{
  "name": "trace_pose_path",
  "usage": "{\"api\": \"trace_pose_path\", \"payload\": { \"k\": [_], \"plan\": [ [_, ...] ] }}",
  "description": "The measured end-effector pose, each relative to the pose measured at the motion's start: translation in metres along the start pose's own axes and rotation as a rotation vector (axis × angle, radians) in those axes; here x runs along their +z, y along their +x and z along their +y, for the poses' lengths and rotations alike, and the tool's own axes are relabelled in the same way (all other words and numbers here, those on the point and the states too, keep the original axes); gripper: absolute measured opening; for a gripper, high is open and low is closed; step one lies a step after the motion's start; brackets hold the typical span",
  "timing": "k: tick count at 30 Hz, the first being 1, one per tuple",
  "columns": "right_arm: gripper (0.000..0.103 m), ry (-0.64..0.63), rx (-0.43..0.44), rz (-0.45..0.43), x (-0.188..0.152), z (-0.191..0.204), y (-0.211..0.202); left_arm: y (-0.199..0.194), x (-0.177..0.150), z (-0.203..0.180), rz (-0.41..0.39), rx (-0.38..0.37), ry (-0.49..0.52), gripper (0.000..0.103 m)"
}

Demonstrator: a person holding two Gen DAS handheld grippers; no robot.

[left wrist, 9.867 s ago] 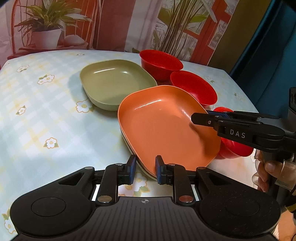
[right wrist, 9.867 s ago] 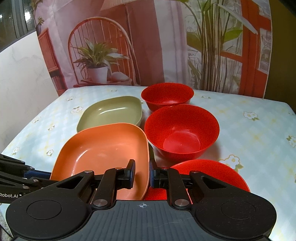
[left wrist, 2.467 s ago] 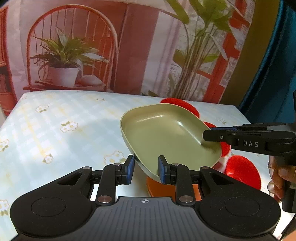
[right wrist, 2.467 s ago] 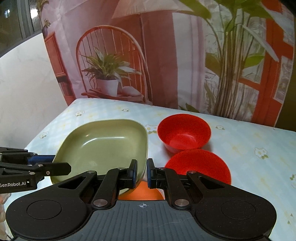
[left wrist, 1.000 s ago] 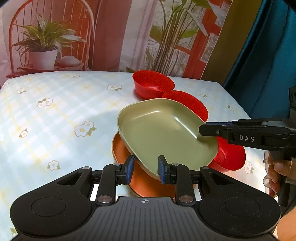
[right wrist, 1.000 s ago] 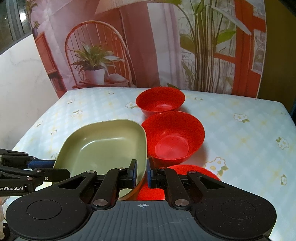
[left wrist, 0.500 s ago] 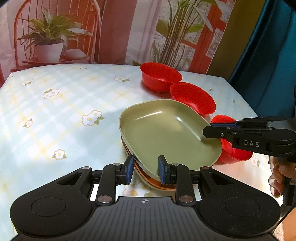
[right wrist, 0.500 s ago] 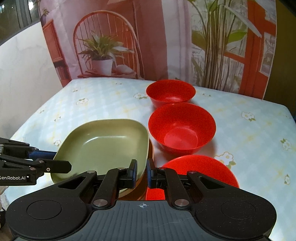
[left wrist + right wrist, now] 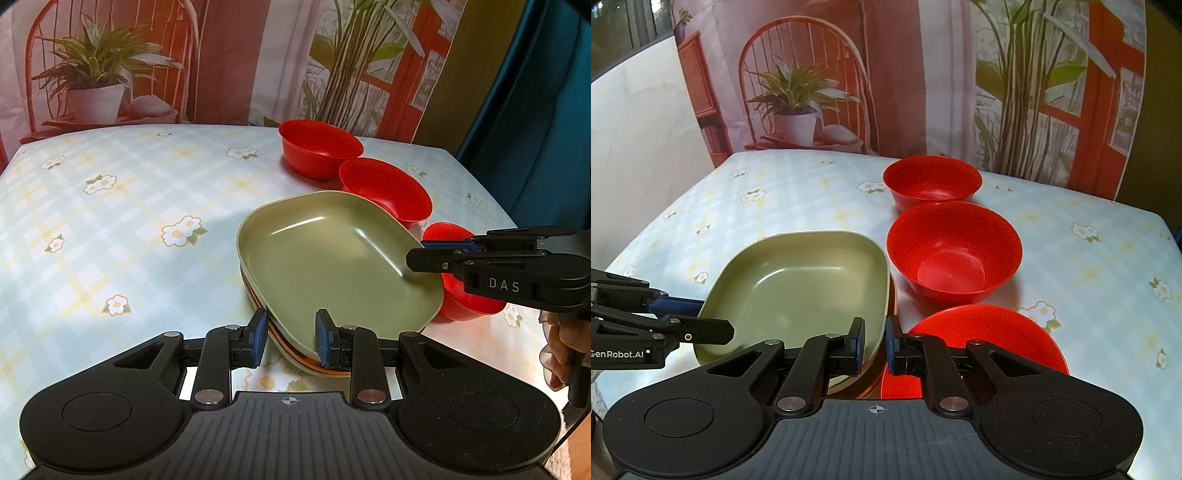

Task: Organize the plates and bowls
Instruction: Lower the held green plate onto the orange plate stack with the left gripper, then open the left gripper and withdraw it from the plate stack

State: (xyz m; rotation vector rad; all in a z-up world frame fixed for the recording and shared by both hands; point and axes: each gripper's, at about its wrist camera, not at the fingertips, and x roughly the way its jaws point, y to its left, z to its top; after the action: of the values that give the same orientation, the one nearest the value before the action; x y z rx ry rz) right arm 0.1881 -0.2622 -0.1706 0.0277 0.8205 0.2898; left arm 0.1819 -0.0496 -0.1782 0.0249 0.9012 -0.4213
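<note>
Green rounded-rectangular plastic plate [image 9: 332, 266] now lowered onto orange plate [image 9: 291, 349], frame centre; plates stacked. Left gripper [image 9: 290, 338] and right gripper [image 9: 873, 345] clamped narrowly on green rim; three red bowls [image 9: 955, 251] unstacked, upper right.

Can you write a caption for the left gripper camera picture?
Both grippers hold the green plate on a stack of plates, three red bowls beside it.
</note>
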Motion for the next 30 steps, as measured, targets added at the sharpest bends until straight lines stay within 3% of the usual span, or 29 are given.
{"api": "trace_pose_path", "payload": {
  "k": [16, 30],
  "plan": [
    [0.02, -0.014, -0.004, -0.014, 0.001, 0.001, -0.008, -0.013, 0.0, 0.0, -0.037, 0.005, -0.007, 0.03],
    [0.02, 0.009, -0.032, -0.092, -0.001, -0.01, -0.029, -0.032, -0.003, 0.0, -0.114, 0.028, -0.023, 0.035]
  ]
}}
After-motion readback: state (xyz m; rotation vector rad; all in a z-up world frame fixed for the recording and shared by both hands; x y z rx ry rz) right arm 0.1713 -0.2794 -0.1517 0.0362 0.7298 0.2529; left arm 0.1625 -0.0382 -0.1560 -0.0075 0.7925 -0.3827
